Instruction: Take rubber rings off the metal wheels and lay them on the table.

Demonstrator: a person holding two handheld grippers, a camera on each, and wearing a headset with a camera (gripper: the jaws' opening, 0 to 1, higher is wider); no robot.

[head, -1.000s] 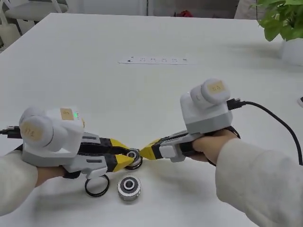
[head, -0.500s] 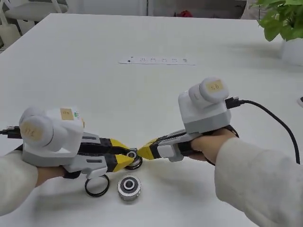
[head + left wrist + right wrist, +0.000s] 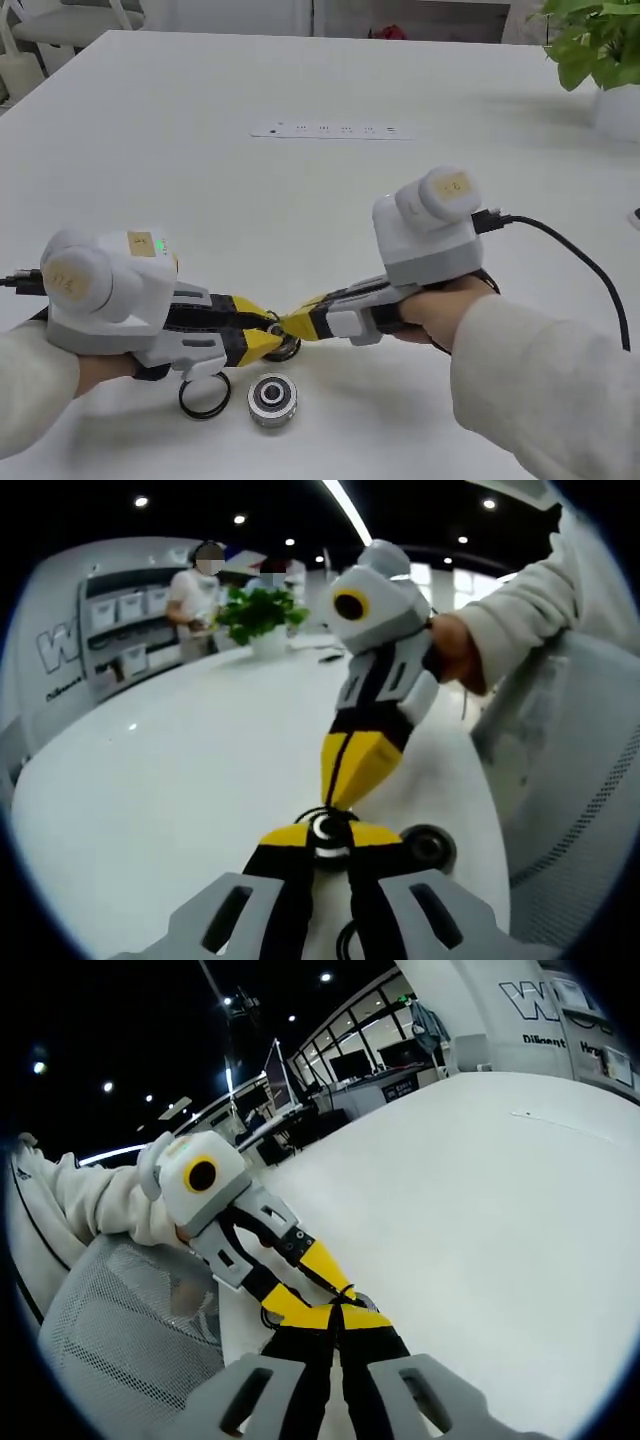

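Left gripper clamps a wheel, and right gripper pinches its rubber ring. A spare wheel and loose ring lie at 6 o'clock (close). The table is open toward 12.

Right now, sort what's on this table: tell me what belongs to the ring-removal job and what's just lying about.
Job: left gripper, right gripper, the held wheel between them, second wheel on the table, loose rubber ring beside it.
Lying about: power strip, potted plant.
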